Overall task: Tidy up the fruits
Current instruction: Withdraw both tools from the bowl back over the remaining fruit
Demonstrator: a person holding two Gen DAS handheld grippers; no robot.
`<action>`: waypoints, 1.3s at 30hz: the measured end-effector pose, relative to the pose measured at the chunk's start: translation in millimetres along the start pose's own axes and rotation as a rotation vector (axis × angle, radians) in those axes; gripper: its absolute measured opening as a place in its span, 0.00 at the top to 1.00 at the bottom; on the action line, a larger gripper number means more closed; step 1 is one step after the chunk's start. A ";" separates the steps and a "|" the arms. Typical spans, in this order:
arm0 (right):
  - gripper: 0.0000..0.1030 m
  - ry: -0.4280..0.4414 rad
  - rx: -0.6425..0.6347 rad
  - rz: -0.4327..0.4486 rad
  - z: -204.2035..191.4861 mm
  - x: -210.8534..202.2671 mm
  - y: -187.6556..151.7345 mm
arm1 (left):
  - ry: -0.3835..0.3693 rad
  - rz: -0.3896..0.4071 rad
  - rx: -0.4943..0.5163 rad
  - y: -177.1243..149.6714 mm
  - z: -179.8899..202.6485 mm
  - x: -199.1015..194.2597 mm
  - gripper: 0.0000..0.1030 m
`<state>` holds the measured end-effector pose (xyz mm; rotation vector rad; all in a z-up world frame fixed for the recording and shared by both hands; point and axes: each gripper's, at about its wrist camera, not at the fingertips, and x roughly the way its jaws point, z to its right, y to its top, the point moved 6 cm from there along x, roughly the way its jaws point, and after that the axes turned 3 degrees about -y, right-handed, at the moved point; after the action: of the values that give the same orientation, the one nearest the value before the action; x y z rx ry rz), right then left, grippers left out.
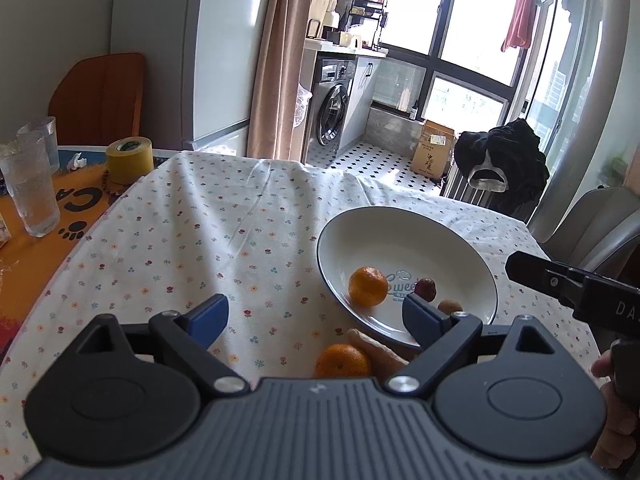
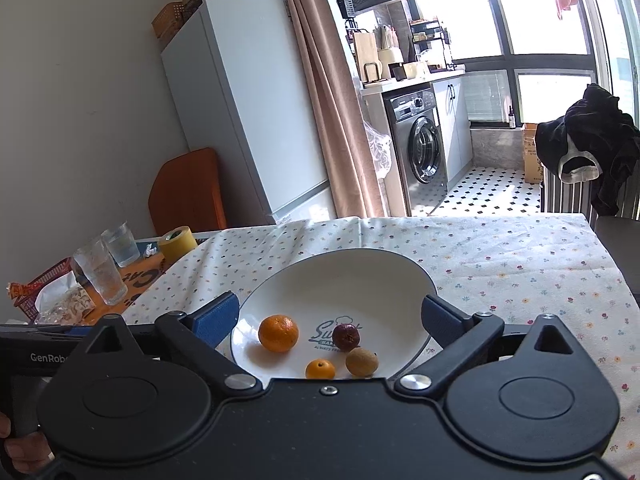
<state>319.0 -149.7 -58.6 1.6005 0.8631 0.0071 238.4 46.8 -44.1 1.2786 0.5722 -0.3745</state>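
- left gripper: jaws spread wide, nothing between them; it hangs over the floral tablecloth.
- right gripper: jaws released, empty, straddling the near half of the plate.
- white plate: dark rim, printed lettering at centre.
- in the plate: large orange at 9 o'clock of the lettering; dark red fruit at 3 o'clock of the orange; tan fruit and small orange near the 6 o'clock rim.
- outside the plate: another orange on the cloth, touching a pale carrot-like piece just off the near rim.
- far left edge of table: two glasses, yellow tape roll, well apart from the fruit.
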 end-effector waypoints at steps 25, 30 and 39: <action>0.00 0.002 0.017 -0.010 -23.8 -54.6 -32.4 | -0.111 0.144 -0.052 -20.7 -14.7 -79.3 0.00; 0.00 0.001 -0.019 -0.012 -28.7 -60.9 -37.3 | -0.098 0.134 -0.030 -27.5 -17.9 -85.5 0.00; 0.00 0.011 -0.045 -0.028 -32.6 -66.3 -45.4 | -0.075 0.094 0.007 -42.0 -19.3 -86.3 0.00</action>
<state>232.7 -158.3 -59.2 1.5474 0.8880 0.0162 141.7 50.4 -29.4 1.2873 0.4462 -0.3450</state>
